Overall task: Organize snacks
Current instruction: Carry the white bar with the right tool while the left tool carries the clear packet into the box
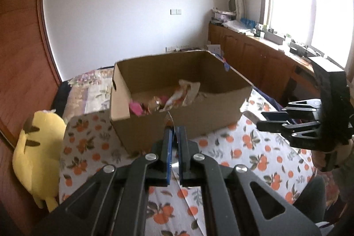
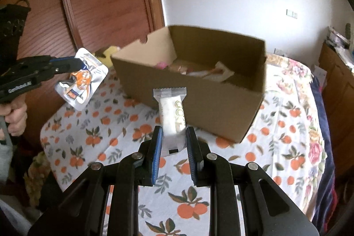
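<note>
Snacks are being held above a bed in both grippers, with an open cardboard box (image 2: 194,90) sitting just ahead of the fingers. Left gripper (image 1: 174,132) is pinching the edge of a flat silver pouch (image 2: 81,79) printed in orange and blue; its blue-padded jaws are pressed almost together, and from its own camera only a thin white sliver of the pouch is showing between the fingertips. Seen from the right wrist, that pouch is hanging clear of the bedding, off to the left of the box and beyond the left fingertips (image 2: 75,63), with a hand (image 2: 15,116) gripping the tool's handle. Right gripper (image 2: 173,136) is clamping a white wrapped snack bar (image 2: 172,116) upright between its narrowly parted pads, the bar's crimped top end sticking out past the fingertips toward the box's near wall. Several wrappers, pink and pale among them (image 1: 168,98), are lying inside the box, on its floor beyond the left jaws. Orange-print sheet (image 2: 124,125) is spreading beneath both tools, a floral quilt (image 2: 309,147) is lying right of the right fingers, and a yellow plush toy (image 1: 37,154) is resting left of the left fingers.
</note>
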`<state>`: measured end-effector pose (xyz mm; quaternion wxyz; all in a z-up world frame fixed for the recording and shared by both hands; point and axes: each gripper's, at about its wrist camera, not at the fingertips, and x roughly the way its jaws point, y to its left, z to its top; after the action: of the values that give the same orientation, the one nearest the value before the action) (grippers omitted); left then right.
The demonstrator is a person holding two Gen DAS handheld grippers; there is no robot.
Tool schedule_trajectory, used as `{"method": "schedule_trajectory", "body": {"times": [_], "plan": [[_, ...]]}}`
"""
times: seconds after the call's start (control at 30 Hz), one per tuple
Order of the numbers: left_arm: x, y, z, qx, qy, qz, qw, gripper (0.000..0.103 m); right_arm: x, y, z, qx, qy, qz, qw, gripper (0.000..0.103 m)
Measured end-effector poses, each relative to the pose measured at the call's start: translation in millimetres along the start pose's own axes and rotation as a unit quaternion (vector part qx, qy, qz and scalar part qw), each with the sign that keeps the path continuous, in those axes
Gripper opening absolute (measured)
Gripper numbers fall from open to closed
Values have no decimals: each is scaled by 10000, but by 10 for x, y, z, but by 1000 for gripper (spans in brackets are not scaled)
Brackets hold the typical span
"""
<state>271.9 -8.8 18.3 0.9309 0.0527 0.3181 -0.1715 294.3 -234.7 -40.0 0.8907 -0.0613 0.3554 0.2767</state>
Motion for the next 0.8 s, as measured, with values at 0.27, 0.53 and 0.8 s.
{"method": "schedule_trajectory", "body": {"times": [0.27,0.53,0.8], "plan": [[96,36,356,114,-214,61,9997,1,-203,-89,305,-59,-282,-71,9996,20],[310,96,676,147,-329,25,9993,1,-223,-149,605,-198,-464,-106,9987,20],[526,157,967,151,-413,48,9990,1,-79,-221,868,-262,-579,-61,9980,20]]}}
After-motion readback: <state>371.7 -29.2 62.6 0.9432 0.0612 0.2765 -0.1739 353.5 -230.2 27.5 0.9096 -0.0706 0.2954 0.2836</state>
